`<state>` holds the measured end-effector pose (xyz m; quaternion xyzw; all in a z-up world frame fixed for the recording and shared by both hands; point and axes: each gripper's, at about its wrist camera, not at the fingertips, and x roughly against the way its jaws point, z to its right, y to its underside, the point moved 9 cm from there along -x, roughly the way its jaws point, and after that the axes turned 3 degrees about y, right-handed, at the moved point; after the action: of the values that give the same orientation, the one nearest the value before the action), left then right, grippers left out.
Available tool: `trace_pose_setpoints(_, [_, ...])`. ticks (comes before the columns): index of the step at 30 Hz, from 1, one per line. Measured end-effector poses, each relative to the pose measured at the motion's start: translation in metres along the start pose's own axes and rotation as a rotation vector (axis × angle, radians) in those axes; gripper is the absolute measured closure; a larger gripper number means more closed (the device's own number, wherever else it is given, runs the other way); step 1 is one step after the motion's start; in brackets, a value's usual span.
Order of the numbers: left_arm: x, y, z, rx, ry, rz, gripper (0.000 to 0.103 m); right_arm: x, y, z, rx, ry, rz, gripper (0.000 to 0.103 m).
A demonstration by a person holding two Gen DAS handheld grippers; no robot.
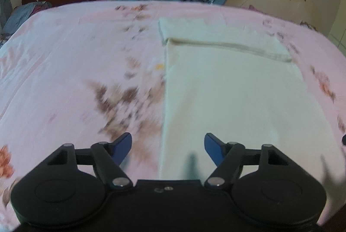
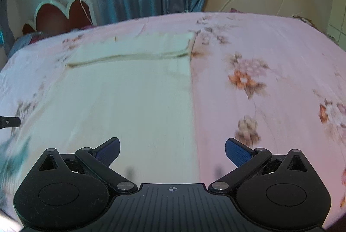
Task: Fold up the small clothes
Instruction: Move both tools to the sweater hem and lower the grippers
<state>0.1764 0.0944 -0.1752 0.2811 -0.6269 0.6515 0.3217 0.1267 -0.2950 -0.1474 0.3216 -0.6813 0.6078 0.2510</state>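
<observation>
Pink floral bedsheet (image 1: 64, 58), cream cloth (image 1: 227, 91) part-folded, left gripper (image 1: 168, 145) and right gripper (image 2: 172, 150) fingers wide apart, empty

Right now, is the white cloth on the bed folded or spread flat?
Partly folded: the white cloth lies flat, with its far end doubled into a thicker band.

Lighting soft and even, moderately dim, slightly cool indoor cast; no glare. Motion blur smears the floral print of the bedsheet (image 1: 64, 58) in both views, heaviest toward its near edge. Faint finger shadows fall on the cream cloth (image 1: 233, 97) just ahead of the left gripper (image 1: 168, 147). Fisheye distortion bows the bed's far edge; frame corners vignette black.
</observation>
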Motion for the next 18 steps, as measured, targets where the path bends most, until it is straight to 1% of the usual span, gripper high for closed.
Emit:
trace_pose_setpoints(1, [0.002, 0.009, -0.004, -0.001, 0.004, -0.016, 0.038, 0.002, 0.007, 0.001, -0.007, -0.005, -0.009, 0.0])
trace_pose_setpoints(3, [0.005, 0.026, -0.008, 0.012, 0.039, -0.042, 0.05, 0.008, 0.018, 0.002, -0.02, -0.006, -0.02, 0.0])
trace_pose_setpoints(8, [0.01, 0.062, -0.015, 0.044, 0.081, -0.095, 0.051, 0.017, 0.037, 0.003, -0.032, -0.004, -0.038, 0.001])
trace_pose_setpoints(9, [0.012, 0.066, -0.014, 0.047, 0.087, -0.089, 0.052, 0.018, 0.041, 0.004, -0.033, -0.002, -0.042, 0.009])
trace_pose_setpoints(10, [0.014, 0.07, -0.013, 0.047, 0.095, -0.085, 0.052, 0.018, 0.044, 0.004, -0.038, -0.001, -0.051, 0.025])
trace_pose_setpoints(11, [0.016, 0.072, -0.011, 0.048, 0.108, -0.087, 0.052, 0.017, 0.047, 0.007, -0.049, 0.002, -0.063, 0.029])
trace_pose_setpoints(13, [0.019, 0.077, -0.006, 0.064, 0.142, -0.096, 0.055, 0.016, 0.054, 0.012, -0.084, 0.003, -0.077, 0.029])
trace_pose_setpoints(15, [0.019, 0.08, 0.001, 0.078, 0.187, -0.106, 0.062, 0.017, 0.061, 0.015, -0.103, 0.003, -0.09, 0.029])
trace_pose_setpoints(18, [0.016, 0.083, 0.005, 0.082, 0.21, -0.107, 0.067, 0.017, 0.07, 0.016, -0.105, 0.006, -0.109, 0.029])
